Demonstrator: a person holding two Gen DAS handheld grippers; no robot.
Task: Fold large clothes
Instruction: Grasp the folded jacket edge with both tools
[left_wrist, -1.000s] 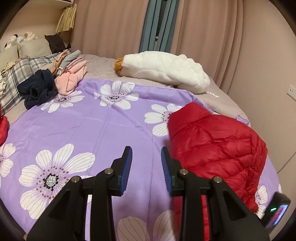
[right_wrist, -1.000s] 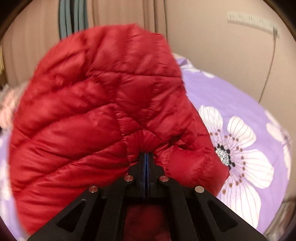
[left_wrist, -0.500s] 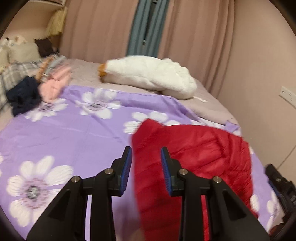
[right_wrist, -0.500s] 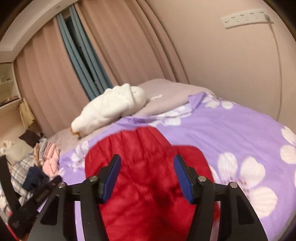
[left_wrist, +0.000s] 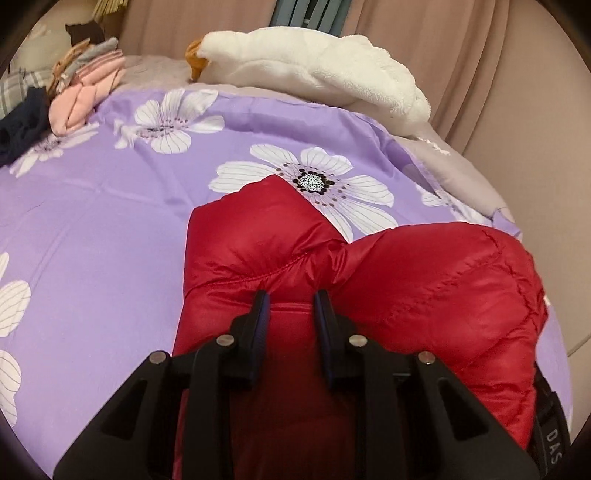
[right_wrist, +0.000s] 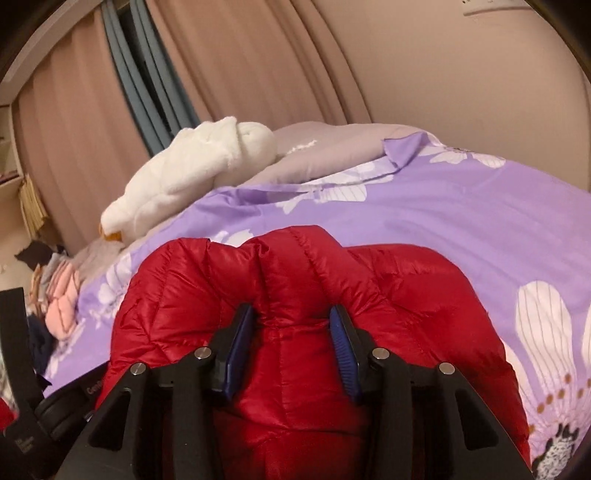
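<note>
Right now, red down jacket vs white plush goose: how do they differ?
The red down jacket is shiny and quilted; the white plush goose is fluffy. The jacket lies near, under both open grippers (left, right); the goose lies far, by the curtains. Both rest on the bed.

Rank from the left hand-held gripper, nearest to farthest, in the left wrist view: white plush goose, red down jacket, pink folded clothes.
Measured from the left hand-held gripper:
1. red down jacket: right at the open fingertips, pressed into the fabric.
2. pink folded clothes: far left, on the purple floral sheet's edge.
3. white plush goose: far end, before the curtains. Places 2 and 3 are close; goose looks slightly farther.
</note>
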